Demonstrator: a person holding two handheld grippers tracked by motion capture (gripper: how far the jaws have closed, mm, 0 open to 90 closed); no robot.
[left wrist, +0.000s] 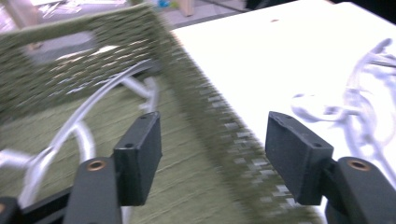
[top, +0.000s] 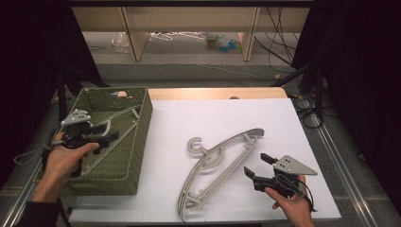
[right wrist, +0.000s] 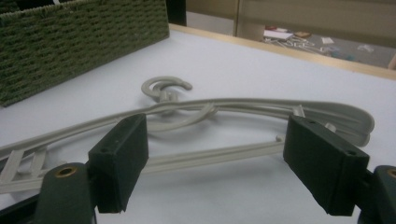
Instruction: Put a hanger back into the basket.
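One white tabletop (top: 227, 118), wide and bare toward the far edge, with a pale wooden strip behind it. One green woven basket (top: 137, 142) standing on the left edge of that tabletop, open at the top, one handle slot cut in its far wall. Hangers, counted: at least three. One pale grey hanger (top: 111, 125) lying inside the basket, slanted from the far right corner down toward the near left, seen again in the left gripper view as blurred white curves on the woven floor. A stack of grey hangers (top: 215, 165) lying flat on the tabletop to the right of the basket and well apart from it, hooks pointing toward the far left; at least two bodies told apart in the right gripper view (right wrist: 224, 112), exact count not clear.

Two hands, two tools. Left tool (top: 105, 137) held over the basket's near left part, above the hanger there, jaws spread wide with nothing between them; in the left gripper view (left wrist: 212, 154) the basket's right wall runs blurred between the two pads without touching either. Right tool (top: 257, 165) held low just beside the right side of the stacked hangers, pointing at them, jaws wide apart and closed on nothing; in the right gripper view (right wrist: 215, 170) the lower bar of the stack lies beyond the gap, clear of both pads.
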